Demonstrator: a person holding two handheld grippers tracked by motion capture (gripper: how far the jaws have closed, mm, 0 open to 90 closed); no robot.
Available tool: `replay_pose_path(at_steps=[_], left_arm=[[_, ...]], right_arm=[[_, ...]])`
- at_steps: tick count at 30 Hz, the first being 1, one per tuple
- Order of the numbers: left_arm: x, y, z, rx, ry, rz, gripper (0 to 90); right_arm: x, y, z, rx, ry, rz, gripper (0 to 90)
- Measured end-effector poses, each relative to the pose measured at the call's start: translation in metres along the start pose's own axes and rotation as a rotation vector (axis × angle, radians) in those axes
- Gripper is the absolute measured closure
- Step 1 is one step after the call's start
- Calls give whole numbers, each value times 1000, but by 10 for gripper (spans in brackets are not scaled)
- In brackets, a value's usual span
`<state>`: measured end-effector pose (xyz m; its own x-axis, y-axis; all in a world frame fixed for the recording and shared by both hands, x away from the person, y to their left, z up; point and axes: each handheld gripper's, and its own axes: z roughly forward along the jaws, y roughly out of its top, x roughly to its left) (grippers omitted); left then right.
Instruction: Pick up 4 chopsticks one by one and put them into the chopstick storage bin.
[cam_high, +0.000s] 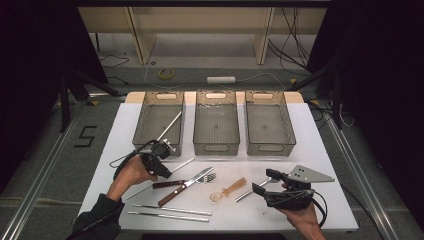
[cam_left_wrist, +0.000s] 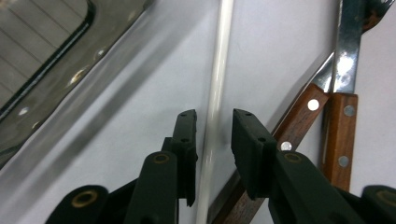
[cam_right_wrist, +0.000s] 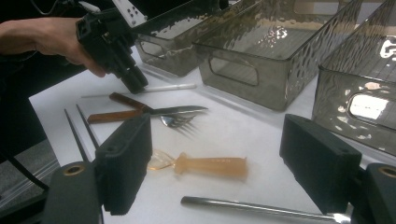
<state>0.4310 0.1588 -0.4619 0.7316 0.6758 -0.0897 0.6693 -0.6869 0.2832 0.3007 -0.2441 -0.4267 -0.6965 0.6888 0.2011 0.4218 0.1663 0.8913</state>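
Note:
My left gripper (cam_high: 164, 171) points down at the table in front of the left bin. Its jaws stand on either side of a white chopstick (cam_left_wrist: 218, 70), with a thin gap still showing on one side. That chopstick (cam_high: 183, 164) lies flat on the white table. Beside it lie a wooden-handled knife (cam_left_wrist: 299, 121) and a wooden-handled fork (cam_left_wrist: 338, 135). My right gripper (cam_high: 263, 181) hovers at the front right, wide open and holding nothing. Below it lie an amber plastic spoon (cam_right_wrist: 210, 165) and a metal rod (cam_right_wrist: 252, 207).
Three smoky plastic bins stand in a row at the back: left (cam_high: 141, 115), middle (cam_high: 216, 147), right (cam_high: 270, 147). A metal chopstick (cam_high: 171, 125) leans in the left bin. Two more metal chopsticks (cam_high: 170, 210) lie near the front edge.

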Motion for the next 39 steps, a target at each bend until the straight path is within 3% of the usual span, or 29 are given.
replay_pose_path(at_steps=[10, 14, 24, 39], left_arm=[[0, 0, 1, 4, 19, 12, 800], [-3, 1, 2, 16, 41, 39, 813], [-2, -1, 0, -10, 54, 65, 841], [1, -3, -18, -30, 23, 51, 842]], right_arm=[[0, 0, 0, 2, 0, -1, 264], [0, 0, 0, 4, -2, -1, 264], [0, 0, 0, 4, -1, 2, 264], [-1, 0, 0, 1, -4, 3, 266]])
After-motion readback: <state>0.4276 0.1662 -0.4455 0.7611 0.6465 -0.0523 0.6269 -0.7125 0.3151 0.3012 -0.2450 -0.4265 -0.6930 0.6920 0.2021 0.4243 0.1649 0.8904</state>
